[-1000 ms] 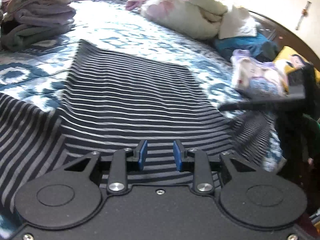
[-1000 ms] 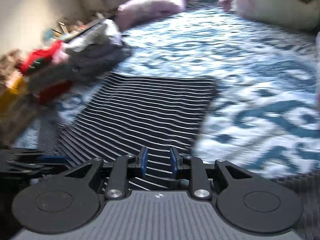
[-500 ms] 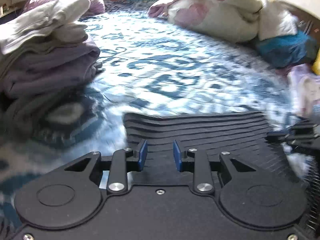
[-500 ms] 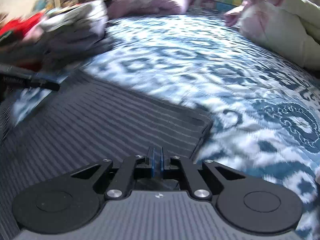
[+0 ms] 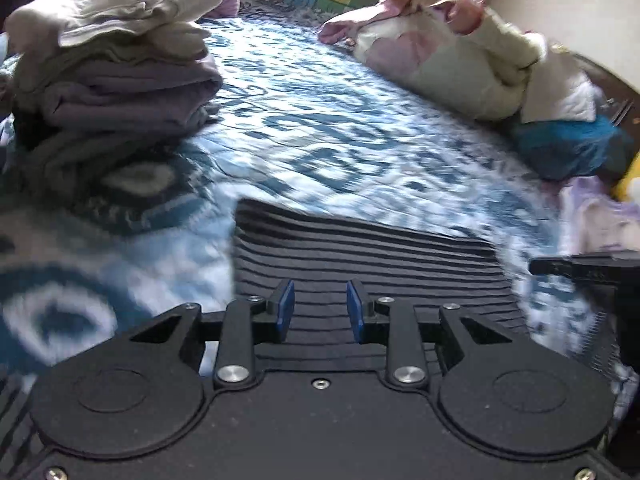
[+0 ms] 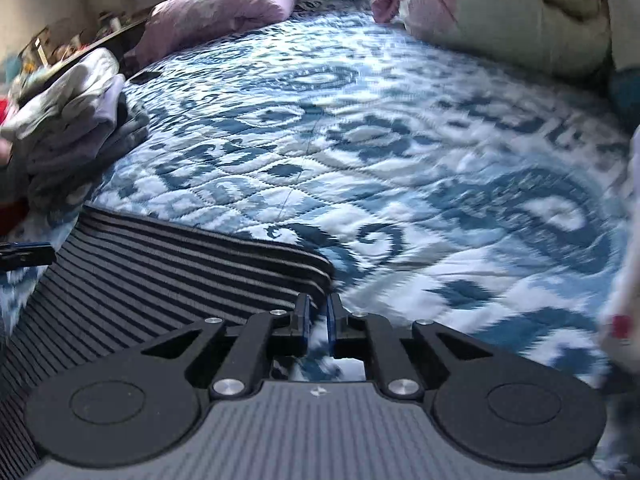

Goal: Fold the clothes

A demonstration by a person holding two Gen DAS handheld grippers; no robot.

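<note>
Black-and-grey striped fabric forms the garment, which lies flat on the bed's blue-and-white patterned quilt, its far edge folded into a straight doubled line. The left hand-held gripper sits low over the garment's near part, released, with striped cloth visible in the wide gap between its blue pads. The right hand-held gripper sits at the garment's right corner; its pads stand slightly apart with only quilt visible between them, grasping nothing. A stack of folded clothes rests on the quilt to the left. Pillows and a blue bundle lie along the far right side.
</note>
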